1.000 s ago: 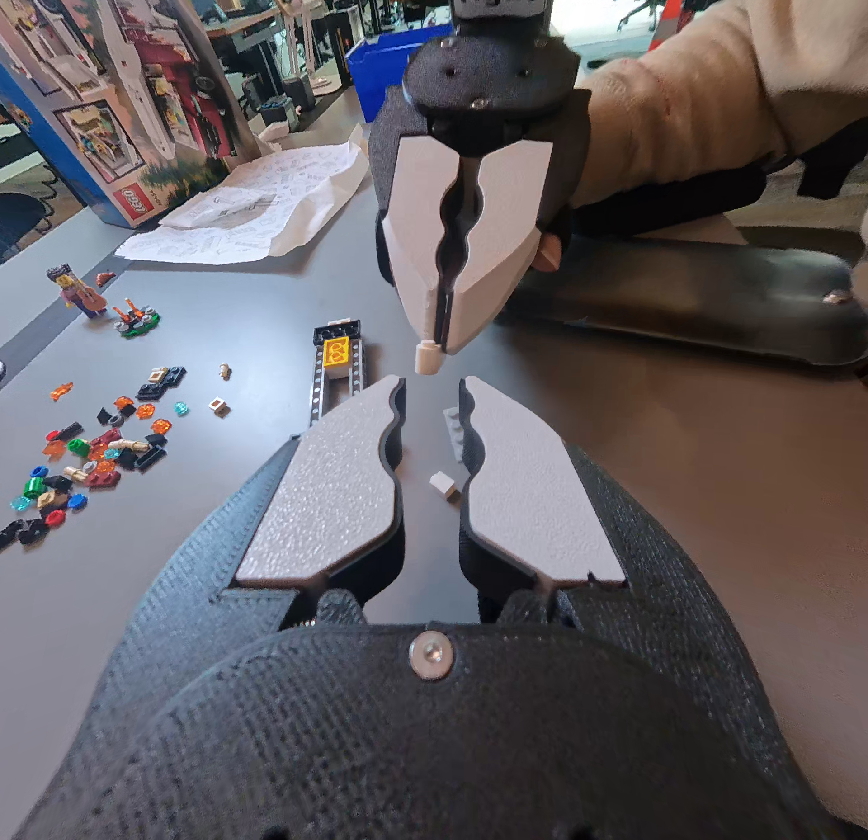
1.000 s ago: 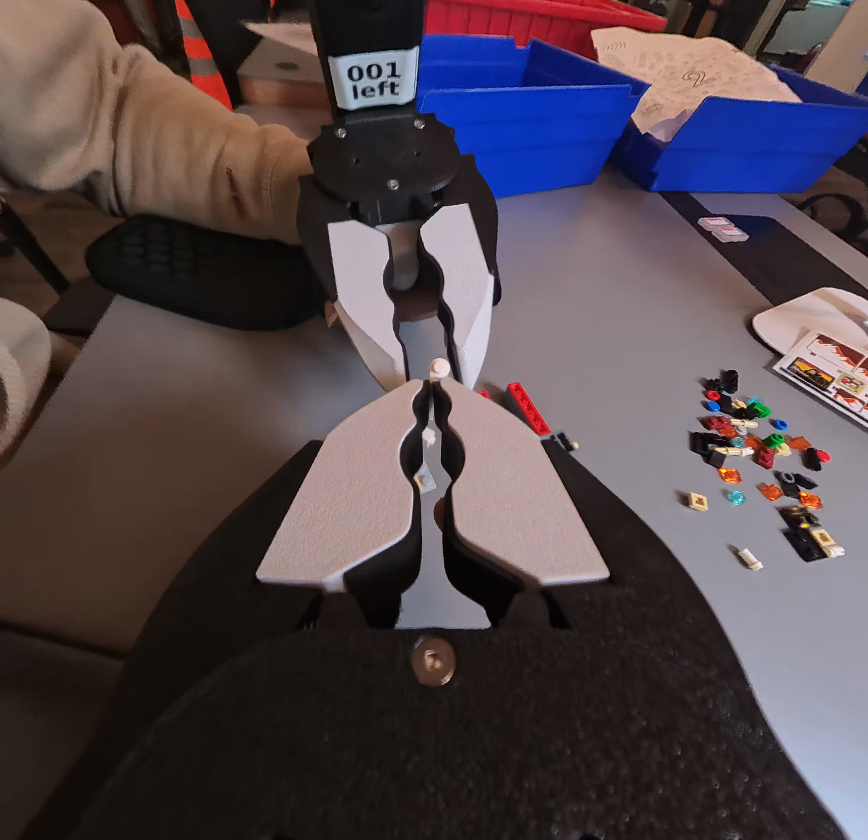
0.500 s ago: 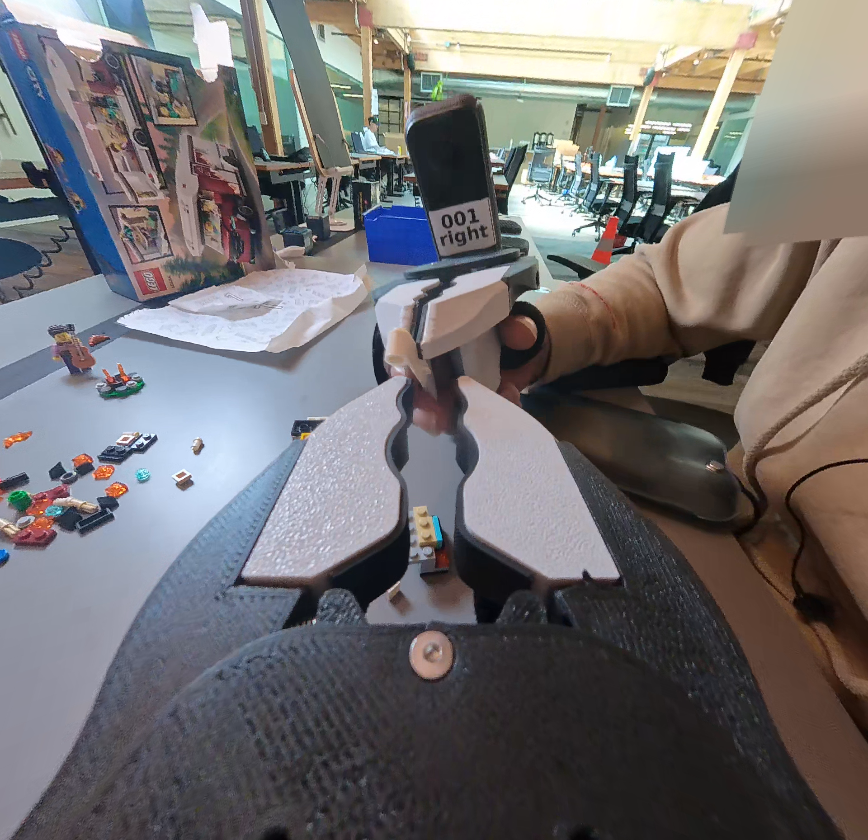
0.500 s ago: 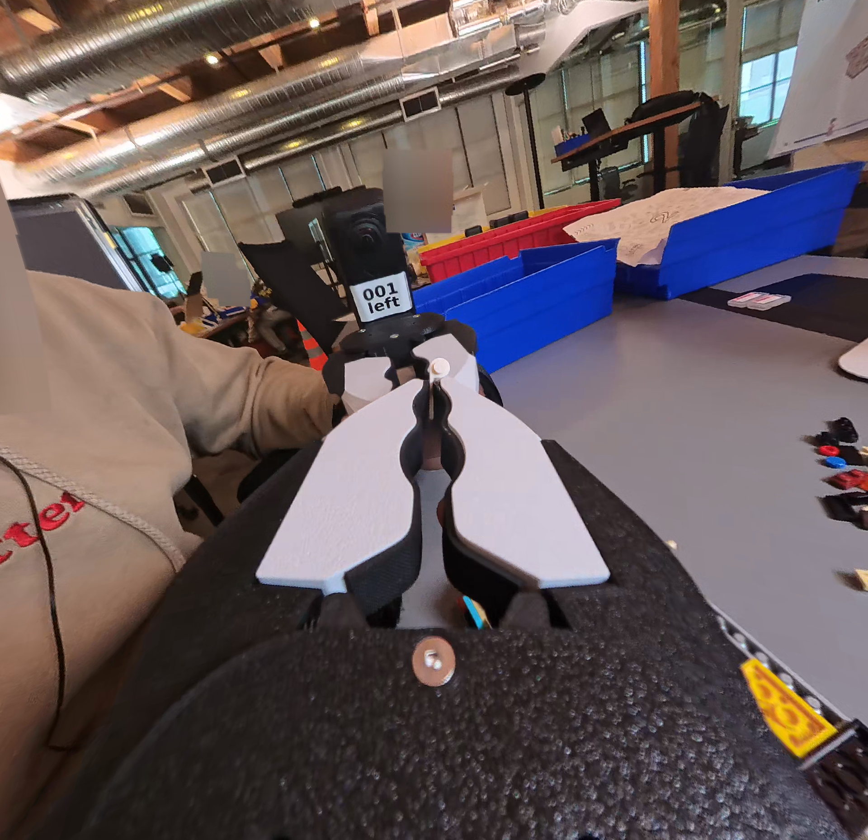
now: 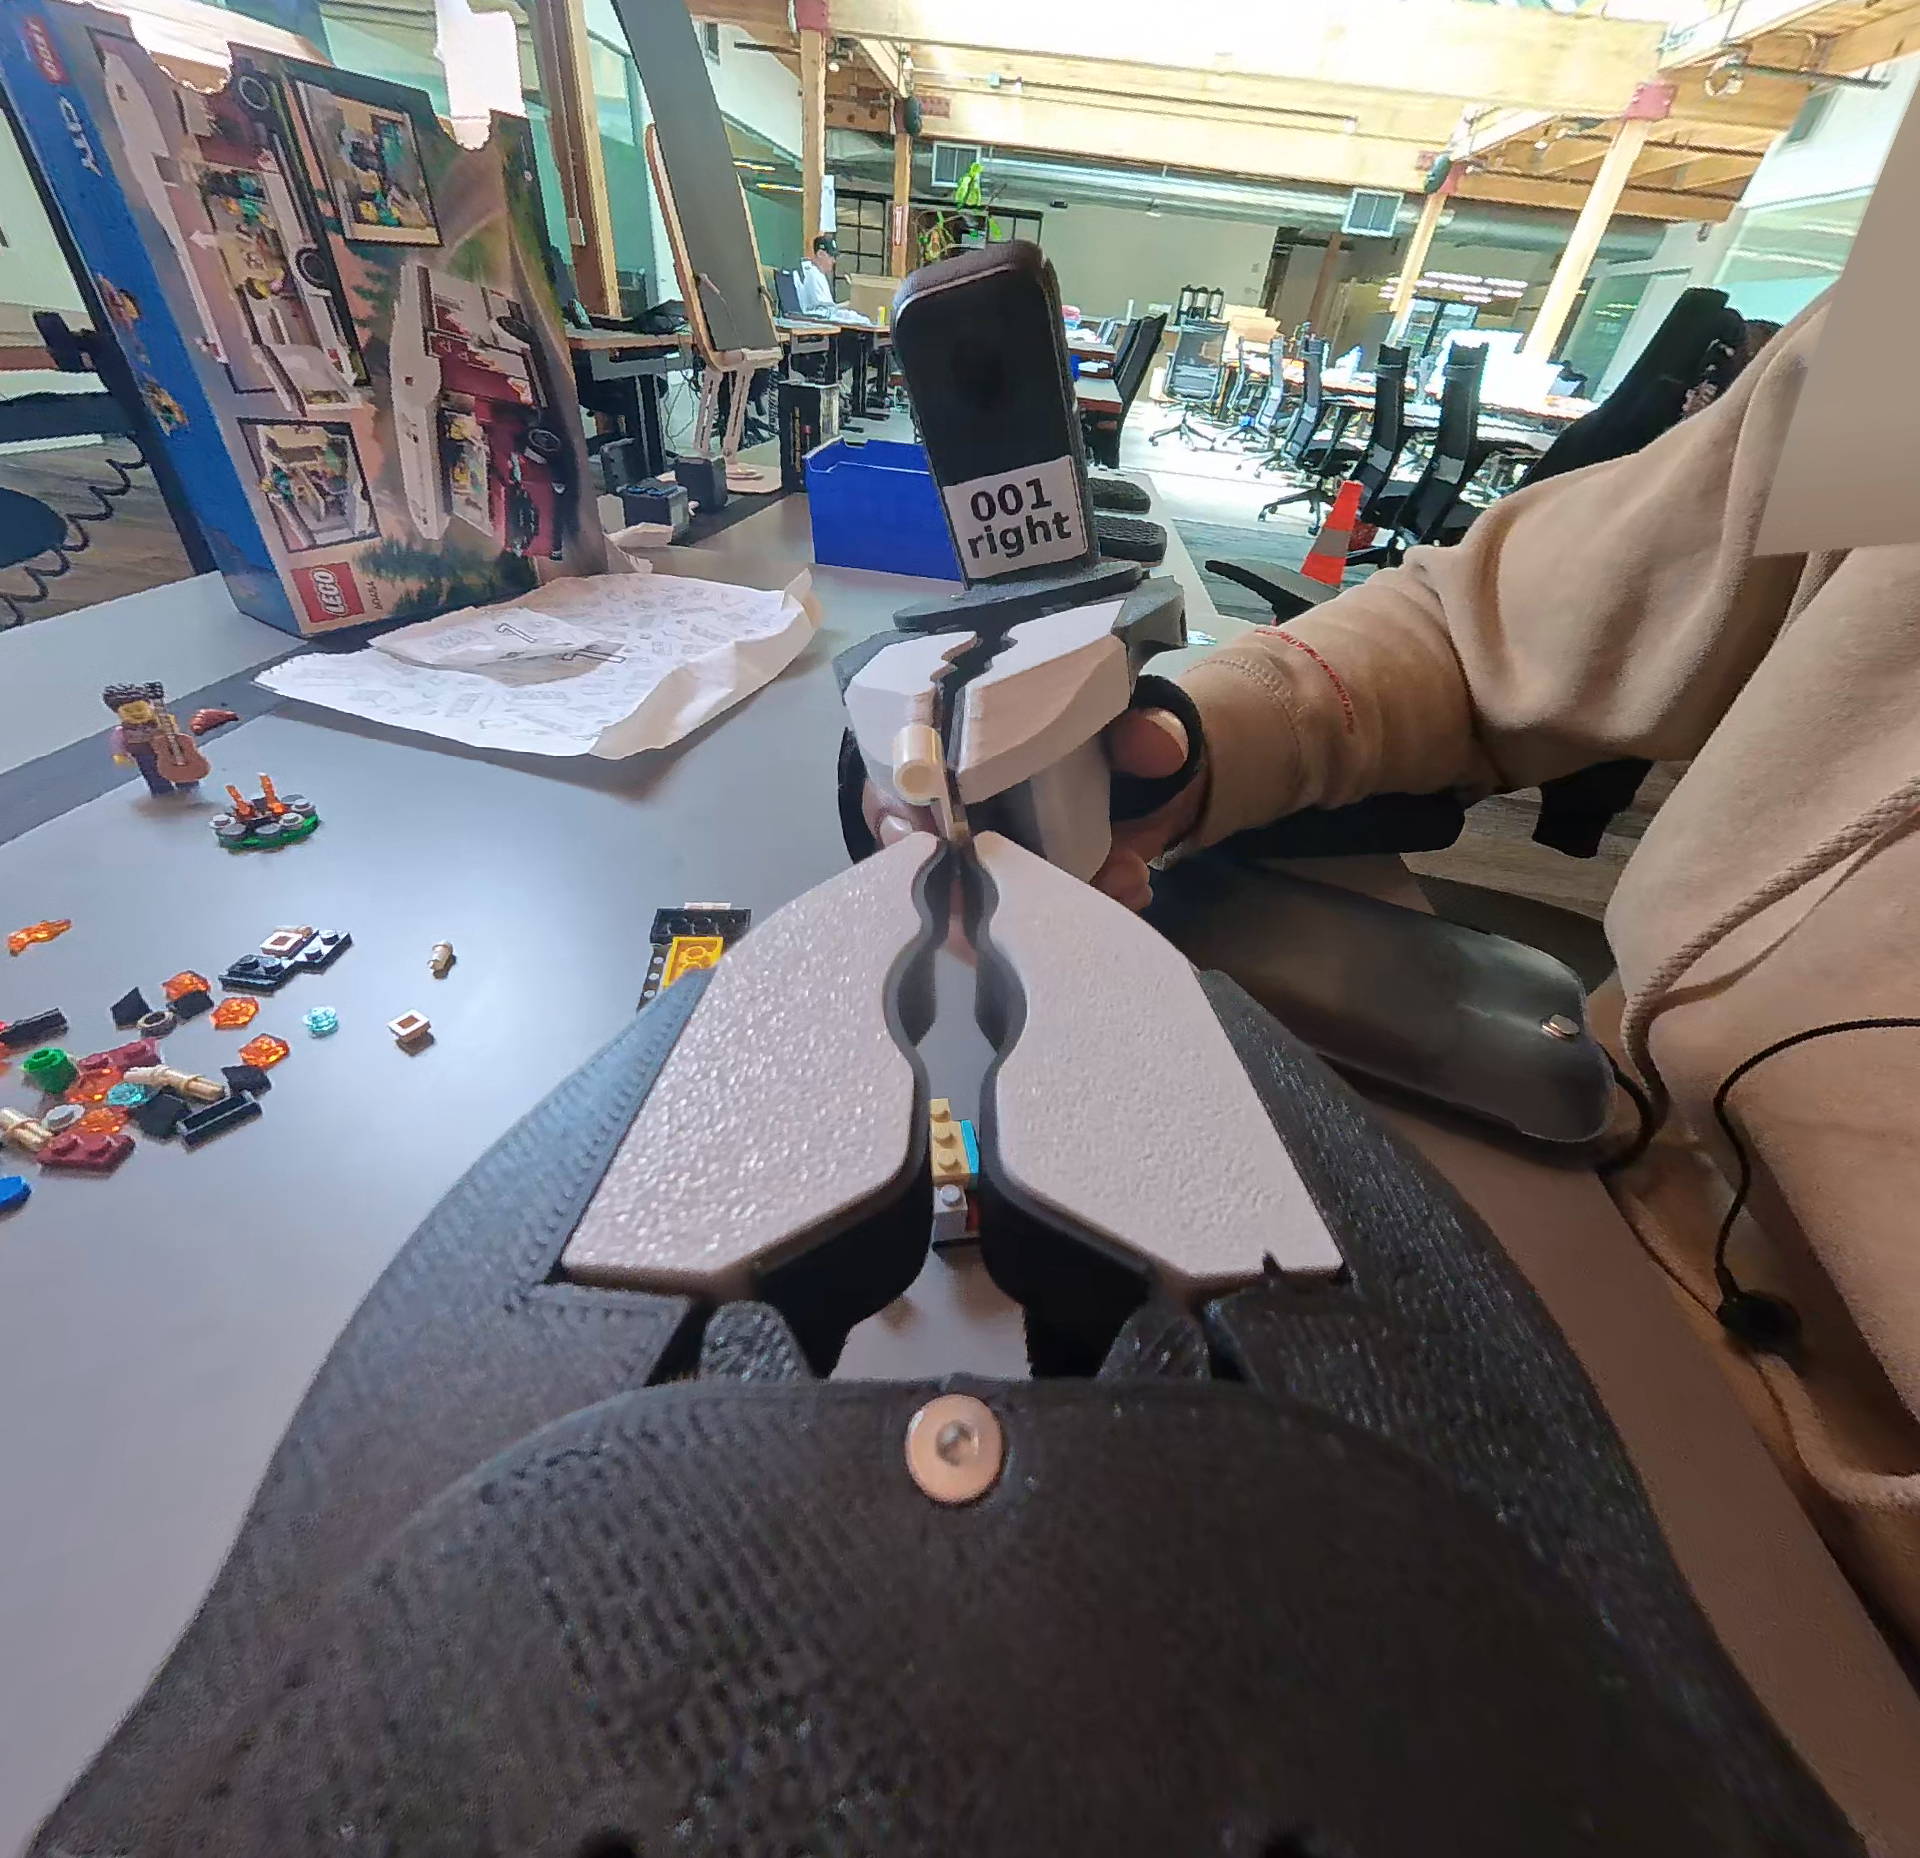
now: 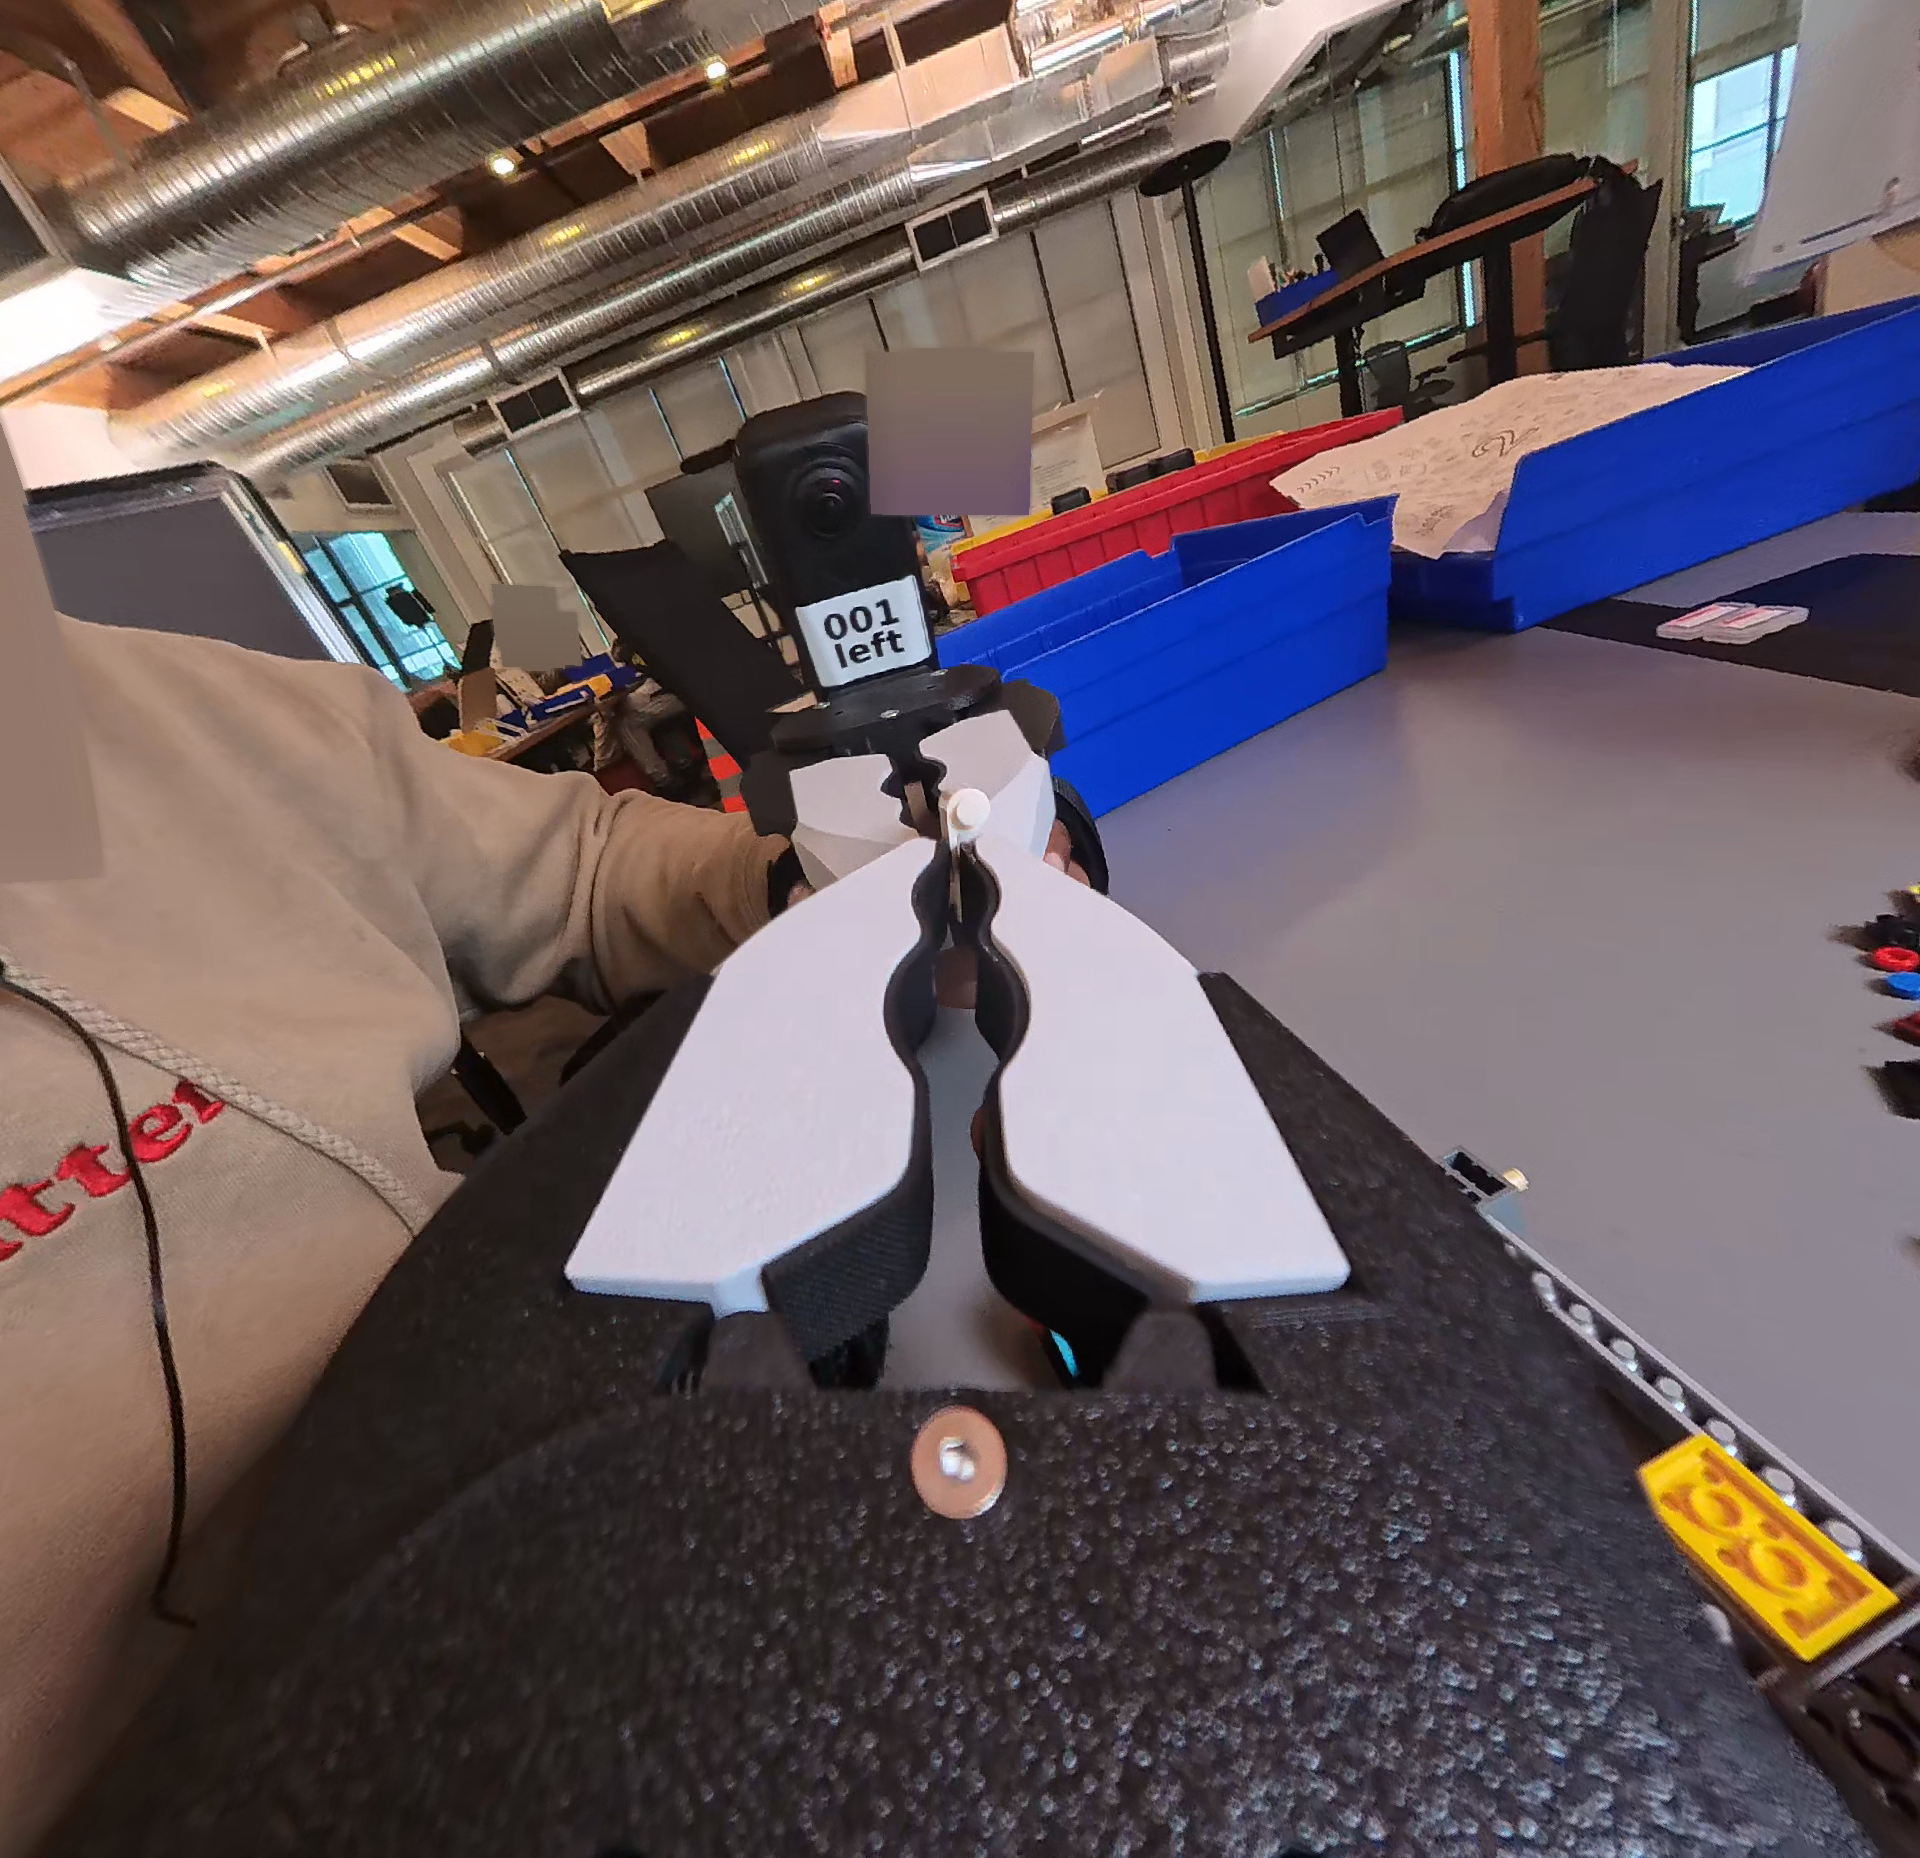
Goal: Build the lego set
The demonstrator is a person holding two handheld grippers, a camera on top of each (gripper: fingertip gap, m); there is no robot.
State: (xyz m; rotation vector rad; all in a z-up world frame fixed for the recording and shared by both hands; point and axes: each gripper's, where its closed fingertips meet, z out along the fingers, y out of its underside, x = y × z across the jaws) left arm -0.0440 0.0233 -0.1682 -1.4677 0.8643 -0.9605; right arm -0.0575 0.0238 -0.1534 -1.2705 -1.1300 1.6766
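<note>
Pebbled white finger plates on a black, woven-looking printed body fill the left wrist view. The left gripper (image 5: 951,858) has its wavy-edged fingers drawn in until the tips almost touch; we cannot tell whether anything is pinched there. Just beyond, the right gripper (image 5: 951,769) pinches a small white cylindrical piece (image 5: 914,759) above the table, and carries a white printed label (image 5: 1021,520) on its black camera post. Through the gap between the left fingers we see a small tan, blue and grey build (image 5: 954,1154) on the smooth grey table (image 5: 468,873). A black studded rail with a yellow brick (image 5: 691,951) lies just left of the gripper. Farther left are scattered loose pieces (image 5: 156,1060), a minifigure (image 5: 156,738) and a small campfire build (image 5: 265,816). The branded set box (image 5: 312,354) stands behind a crumpled printed paper bag (image 5: 551,655).

In the right wrist view, the right gripper (image 6: 961,858) is closed on the white piece (image 6: 971,806), whose round knob stands above the fingertips. The left gripper (image 6: 925,800) faces it close by, tips narrow, under its own white label (image 6: 862,634). A beige sleeve (image 6: 364,873) reaches in from the left. Glossy blue bins (image 6: 1195,645) and a red bin (image 6: 1143,520) sit on the far table, and the yellow printed brick (image 6: 1756,1569) shows at lower right.
</note>
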